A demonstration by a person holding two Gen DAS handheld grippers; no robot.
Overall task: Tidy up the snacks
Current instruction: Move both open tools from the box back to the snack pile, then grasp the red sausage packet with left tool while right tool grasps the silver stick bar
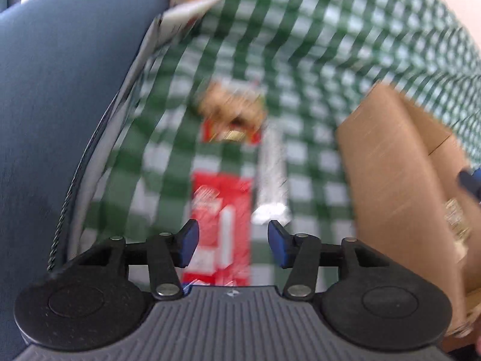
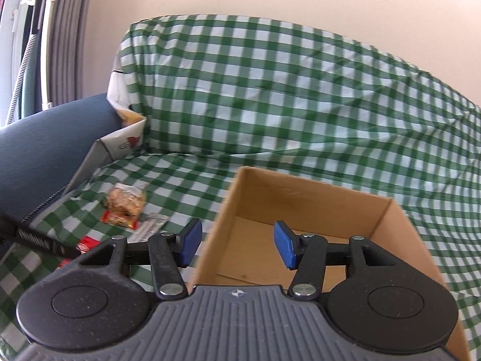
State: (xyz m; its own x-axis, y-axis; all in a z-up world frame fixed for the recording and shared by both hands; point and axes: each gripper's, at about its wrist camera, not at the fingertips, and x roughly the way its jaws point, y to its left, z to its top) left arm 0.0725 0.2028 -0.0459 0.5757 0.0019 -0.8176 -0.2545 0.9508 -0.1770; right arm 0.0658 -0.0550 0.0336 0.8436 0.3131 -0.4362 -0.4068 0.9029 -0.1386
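Three snack packs lie on the green checked cloth (image 1: 300,45). In the blurred left wrist view a red pack (image 1: 221,207) lies under my open, empty left gripper (image 1: 233,242), with a silver pack (image 1: 272,174) to its right and a brown-and-red pack (image 1: 233,114) beyond. The open cardboard box (image 1: 390,186) stands to the right. My right gripper (image 2: 237,245) is open and empty over the near left wall of the box (image 2: 300,198), which looks empty inside. The brown-and-red pack (image 2: 124,203) and part of the red pack (image 2: 87,243) show at left.
A blue padded chair or armrest (image 1: 60,105) fills the left. A white paper bag (image 2: 126,141) leans against it at the cloth's back left. The cloth rises over a backrest (image 2: 270,84) behind the box. Curtains and a hose (image 2: 27,60) stand far left.
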